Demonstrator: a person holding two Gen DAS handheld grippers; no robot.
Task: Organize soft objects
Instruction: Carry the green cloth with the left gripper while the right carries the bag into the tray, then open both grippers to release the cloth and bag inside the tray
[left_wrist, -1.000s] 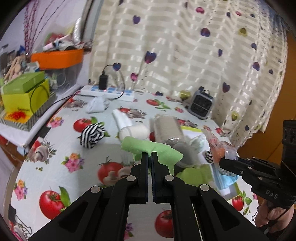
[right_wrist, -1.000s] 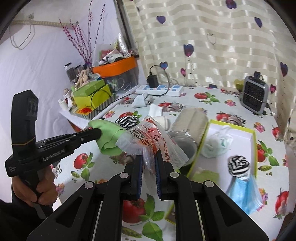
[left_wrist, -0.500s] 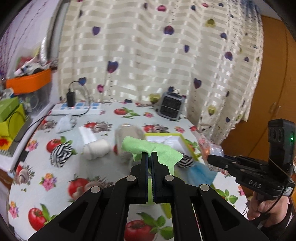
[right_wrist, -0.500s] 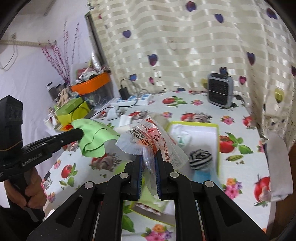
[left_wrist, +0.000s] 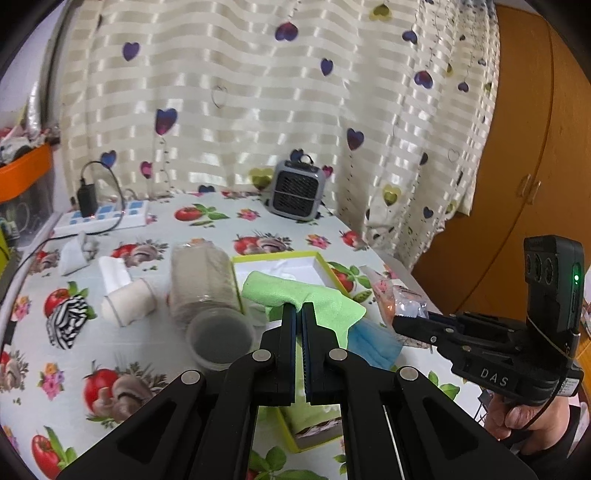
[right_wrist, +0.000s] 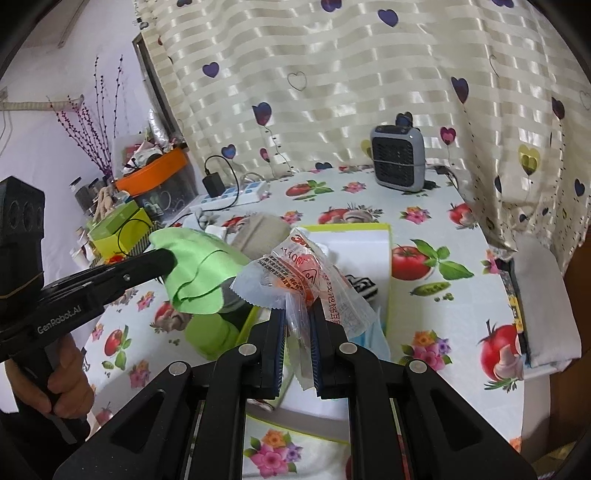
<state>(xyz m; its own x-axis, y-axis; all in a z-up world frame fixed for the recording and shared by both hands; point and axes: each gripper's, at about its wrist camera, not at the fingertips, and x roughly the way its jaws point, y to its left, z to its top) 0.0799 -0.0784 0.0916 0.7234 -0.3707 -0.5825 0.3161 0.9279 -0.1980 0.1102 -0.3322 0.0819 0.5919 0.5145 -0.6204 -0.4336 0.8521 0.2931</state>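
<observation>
1. Striped curtains with heart shapes hang behind a table (left_wrist: 221, 229) covered in a cloth printed with tomatoes and mushrooms; a small grey heater (left_wrist: 297, 190) stands at its far edge and a power strip (left_wrist: 103, 219) lies toward the far left corner.
2. Near the table's right edge sits an open green-rimmed box (left_wrist: 321, 264), which looks like the collecting place for the soft things: a striped bundle (right_wrist: 364, 286) and a blue face mask (left_wrist: 371, 345) already lie in it.
3. The left gripper (left_wrist: 298, 310) is clamped tight on a green cloth (left_wrist: 295, 291), pinching one edge so the rest drapes freely above the box's near side.
4. The right gripper (right_wrist: 297, 321) is closed on a clear packet with orange print (right_wrist: 314, 273), squeezing its crinkled lower end so it stands up over the box.
5. Both items hang clear of the table, probably so they can be dropped in together.
6. Left of the box lie a tipped plastic jar (left_wrist: 203, 280), a white roll (left_wrist: 127, 301) and another striped sock ball (left_wrist: 66, 321), seemingly not yet sorted.
</observation>
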